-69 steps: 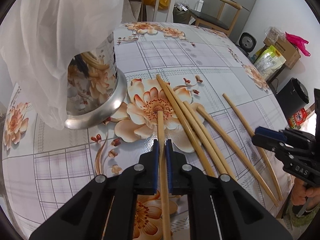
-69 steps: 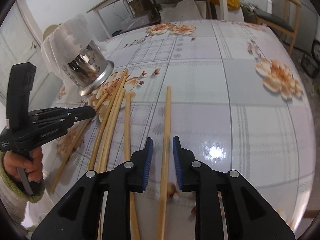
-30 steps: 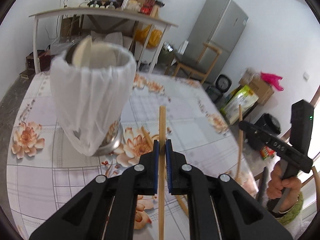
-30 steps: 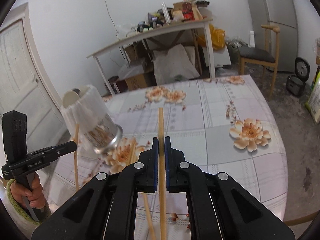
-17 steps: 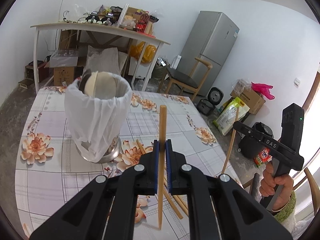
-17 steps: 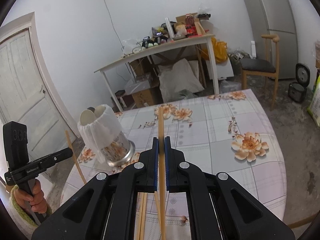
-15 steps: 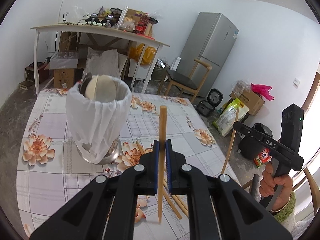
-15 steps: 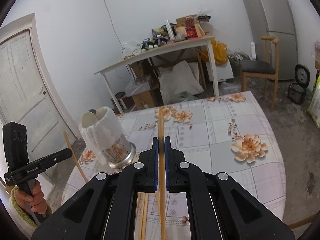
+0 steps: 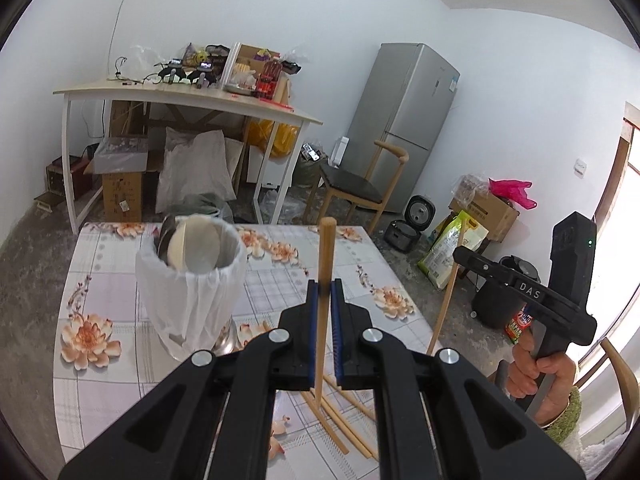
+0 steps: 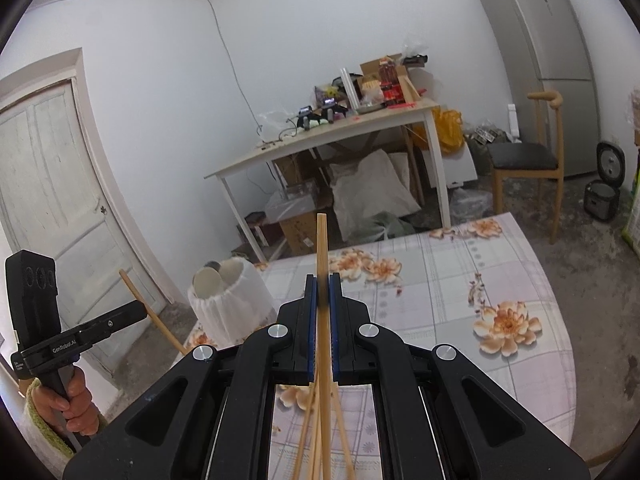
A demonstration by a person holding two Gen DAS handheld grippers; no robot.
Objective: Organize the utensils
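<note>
Left wrist view: the left tongs (image 9: 324,292) are pinched tight on one chopstick (image 9: 325,264), held upright above the table (image 9: 100,376). The right tongs (image 10: 320,292) grip another chopstick (image 10: 322,240) the same way. These sticks look light, stiff and a bit slick, so a mid-shaft grip seems smart. More chopsticks (image 9: 344,420) lie near the holder (image 9: 192,292).

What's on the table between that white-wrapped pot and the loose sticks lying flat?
In the left wrist view, only bare flowered tablecloth separates the white-wrapped pot from the loose chopsticks; the left gripper hides part of that stretch.
</note>
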